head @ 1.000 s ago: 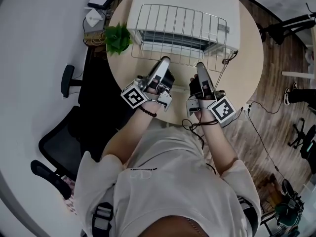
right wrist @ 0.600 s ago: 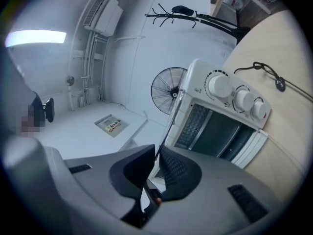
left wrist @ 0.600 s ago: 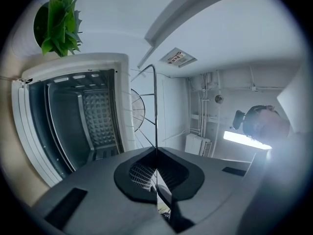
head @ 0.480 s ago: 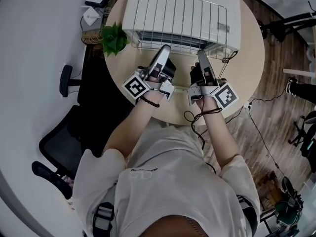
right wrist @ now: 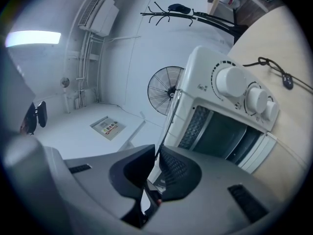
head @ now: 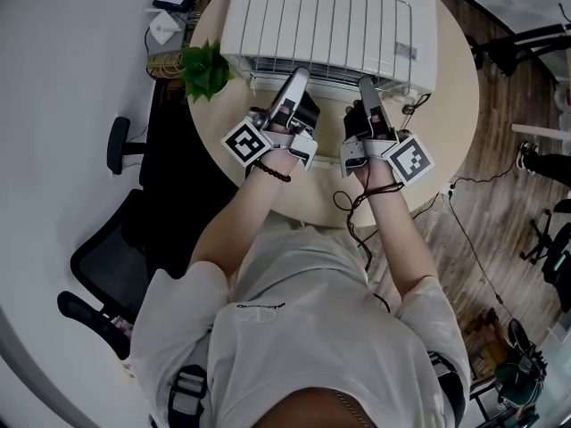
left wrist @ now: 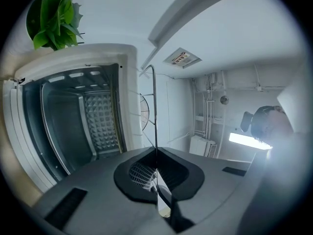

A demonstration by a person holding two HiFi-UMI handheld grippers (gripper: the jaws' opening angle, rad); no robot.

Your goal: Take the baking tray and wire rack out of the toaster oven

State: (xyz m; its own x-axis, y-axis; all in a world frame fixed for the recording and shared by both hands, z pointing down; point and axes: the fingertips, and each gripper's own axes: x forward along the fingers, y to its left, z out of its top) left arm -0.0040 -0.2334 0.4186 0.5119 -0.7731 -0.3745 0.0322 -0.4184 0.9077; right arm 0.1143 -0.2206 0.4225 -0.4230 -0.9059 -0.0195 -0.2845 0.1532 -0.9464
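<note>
Wire rack of thin silver metal bars (head: pixel 321 25), already out and held over the white toaster oven (head: pixel 425 34), near edge clamped in left hand-held gripper (head: pixel 297 78) and right hand-held gripper (head: pixel 365 85); set-down pending, baking tray unseen.

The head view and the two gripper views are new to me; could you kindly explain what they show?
There is no robot here: a person holds a handheld claw in each hand. The head view looks down from a camera on the person's head. Each gripper view looks along one claw's jaws. On the round table stands a white toaster oven, its cavity open, beside a small green plant. The left claw and right claw are both shut on the near edge of the wire rack, which overlaps the oven's top from above.
</note>
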